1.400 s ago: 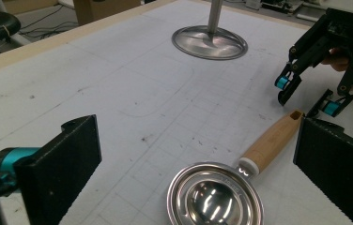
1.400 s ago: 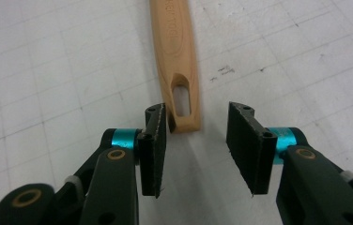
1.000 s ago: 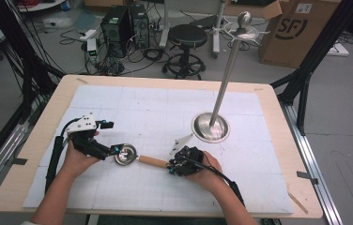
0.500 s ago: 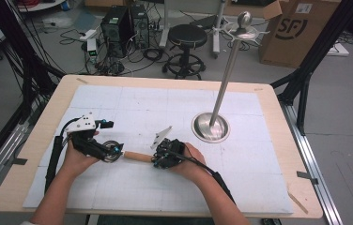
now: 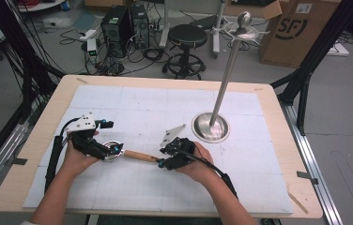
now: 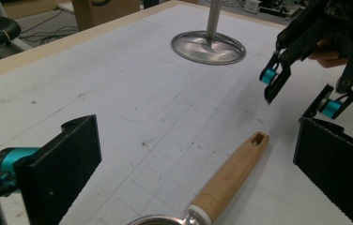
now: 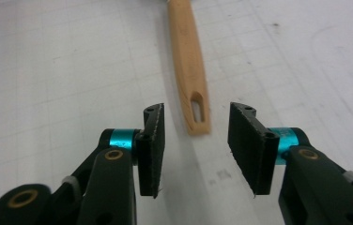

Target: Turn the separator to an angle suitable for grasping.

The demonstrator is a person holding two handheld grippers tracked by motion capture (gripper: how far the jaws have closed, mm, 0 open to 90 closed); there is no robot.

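A small metal scoop with a wooden handle (image 5: 139, 156) lies flat on the white mat. My left gripper (image 5: 111, 151) stands open, its jaws wide on either side of the scoop's metal bowl (image 6: 165, 220) without pressing it. My right gripper (image 5: 161, 162) hovers at the handle's far end (image 7: 194, 115). Its jaws have just been opening, and the slotted handle tip lies on the mat just ahead of them, untouched. In the left gripper view the handle (image 6: 233, 176) points toward the right gripper (image 6: 289, 101), which hangs a little above the mat.
A metal stand with a round base (image 5: 211, 126) and a tall pole (image 5: 228, 65) rises right of centre, behind the right hand. The mat covers a wooden table (image 5: 268, 93). A stool (image 5: 187, 35) and a cardboard box (image 5: 296, 28) stand on the floor beyond.
The right gripper, shut on the handle, slid the scoop left toward the left gripper, then opened, let go and rose slightly. The left hand kept still.
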